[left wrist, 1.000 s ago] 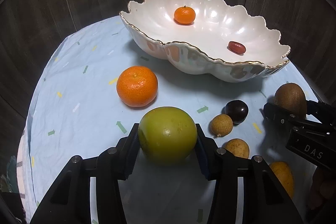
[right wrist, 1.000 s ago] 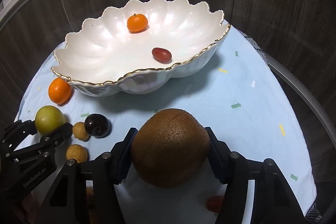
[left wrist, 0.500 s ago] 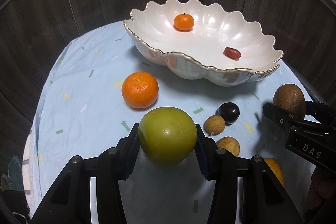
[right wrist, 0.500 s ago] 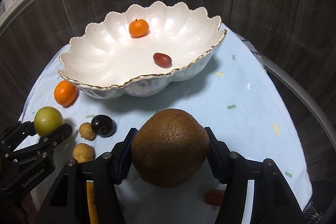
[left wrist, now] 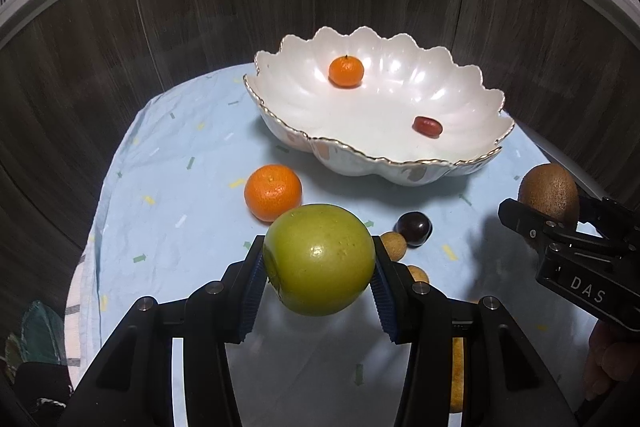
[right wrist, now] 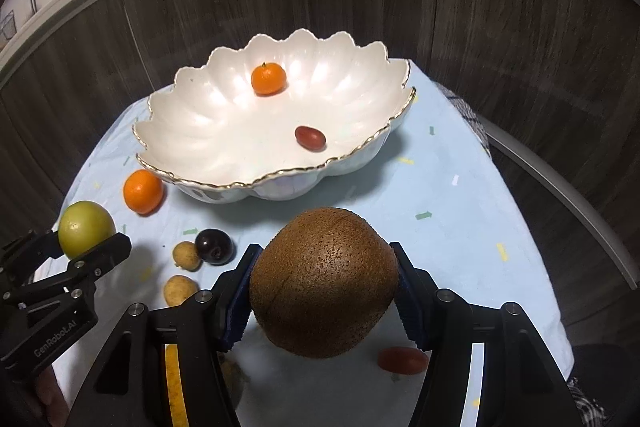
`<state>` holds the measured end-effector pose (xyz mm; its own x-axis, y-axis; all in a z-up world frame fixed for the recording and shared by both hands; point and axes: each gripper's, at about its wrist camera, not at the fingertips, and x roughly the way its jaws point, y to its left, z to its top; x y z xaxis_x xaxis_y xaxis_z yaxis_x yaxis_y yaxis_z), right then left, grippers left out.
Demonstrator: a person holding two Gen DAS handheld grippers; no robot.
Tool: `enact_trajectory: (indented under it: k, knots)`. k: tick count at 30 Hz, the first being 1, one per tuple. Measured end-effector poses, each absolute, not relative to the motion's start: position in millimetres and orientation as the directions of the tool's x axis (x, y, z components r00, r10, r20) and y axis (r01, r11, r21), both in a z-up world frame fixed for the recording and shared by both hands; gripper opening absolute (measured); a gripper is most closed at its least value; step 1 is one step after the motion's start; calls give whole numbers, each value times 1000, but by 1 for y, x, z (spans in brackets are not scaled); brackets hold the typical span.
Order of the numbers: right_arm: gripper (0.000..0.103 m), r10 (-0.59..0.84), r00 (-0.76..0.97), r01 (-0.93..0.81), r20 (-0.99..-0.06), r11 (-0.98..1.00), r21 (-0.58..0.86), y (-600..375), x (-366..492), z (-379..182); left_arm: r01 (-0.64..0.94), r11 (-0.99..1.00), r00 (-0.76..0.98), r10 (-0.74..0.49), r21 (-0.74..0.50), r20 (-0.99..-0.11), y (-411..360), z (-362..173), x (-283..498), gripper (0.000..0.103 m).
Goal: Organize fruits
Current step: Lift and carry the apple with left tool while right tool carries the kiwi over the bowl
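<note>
Left wrist: left hand-held gripper point(left wrist: 320, 291) clamps green fruit point(left wrist: 319, 259); right hand-held gripper point(right wrist: 323, 291), marked "DAS", clamps kiwi point(right wrist: 323, 281).

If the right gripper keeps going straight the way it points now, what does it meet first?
Probably the blue cloth just short of the white bowl, though depth is unclear. The right gripper points steeply down, its jaws shut on the kiwi.

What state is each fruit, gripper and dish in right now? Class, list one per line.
Green fruit: clamped in left gripper, off the cloth.
Brown fruit: clamped in right gripper, lifted.
Bowl: upright, holding small orange and red fruit.
Large orange: on cloth.
Dark plum: on cloth.
</note>
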<state>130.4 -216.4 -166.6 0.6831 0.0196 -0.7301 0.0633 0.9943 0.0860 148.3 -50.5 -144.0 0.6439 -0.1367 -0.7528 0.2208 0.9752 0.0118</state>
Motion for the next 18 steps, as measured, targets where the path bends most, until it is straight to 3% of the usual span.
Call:
enact_trajectory:
  k: [18]
  knots:
    - [62, 10, 723, 82, -691, 992, 101, -225, 125, -137, 215, 976, 677, -132, 23, -724, -56, -114, 143, 48]
